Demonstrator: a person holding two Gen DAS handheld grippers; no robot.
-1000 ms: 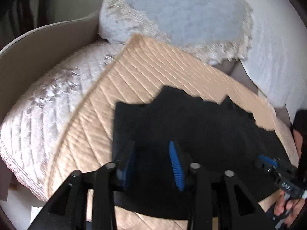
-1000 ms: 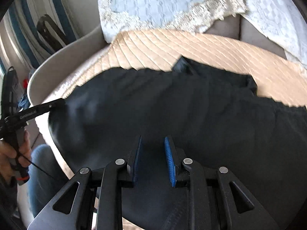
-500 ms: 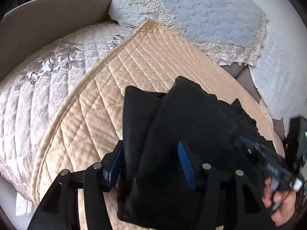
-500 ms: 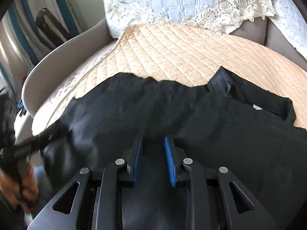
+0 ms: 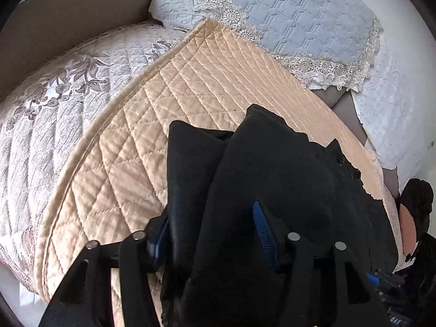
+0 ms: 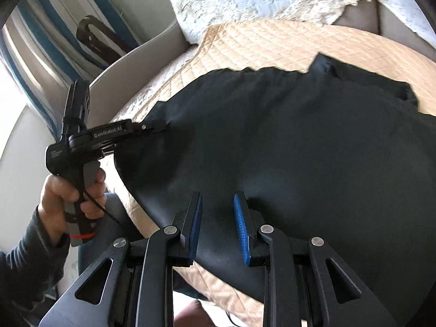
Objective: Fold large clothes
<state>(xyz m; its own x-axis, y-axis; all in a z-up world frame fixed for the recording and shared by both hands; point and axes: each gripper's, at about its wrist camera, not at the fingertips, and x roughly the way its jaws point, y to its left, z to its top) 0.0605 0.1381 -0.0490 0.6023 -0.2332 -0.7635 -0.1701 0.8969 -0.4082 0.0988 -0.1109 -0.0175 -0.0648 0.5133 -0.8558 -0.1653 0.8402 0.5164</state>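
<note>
Left wrist view, nearest first: left gripper (image 5: 211, 234) has a thick bunched fold of the black garment (image 5: 286, 179) between its blue pads; jaws have just been closing on it, the near pad half buried by cloth, the other pad's ribbed face partly showing; cloth fills the gap edge to edge, so I read this as a clamp on the fold.

Right wrist view: right gripper (image 6: 218, 226) hangs over the near hem of the same garment; jaws stand narrowly apart, both blue faces bare, cloth lying under and beyond them, not pinched; whether the tips touch the cloth cannot be told.

Garment lies spread on the tan quilted cover (image 5: 169, 114) of a sofa, long axis running across the right view from the lifted corner at left to the collar end at far right; near hem hangs close to the cover's front edge.

Key relation: the garment's left corner sits in the left gripper, seen from the side at the left of the right view, the person's hand (image 6: 68, 190) on its handle; the right jaws face the middle of the hem; judged, the left arm is the one placed to carry its corner over.

Beyond: pale blue lace-edged cover (image 5: 286, 13) on the backrest, floral quilt (image 5: 54, 103) on the far seat.
</note>
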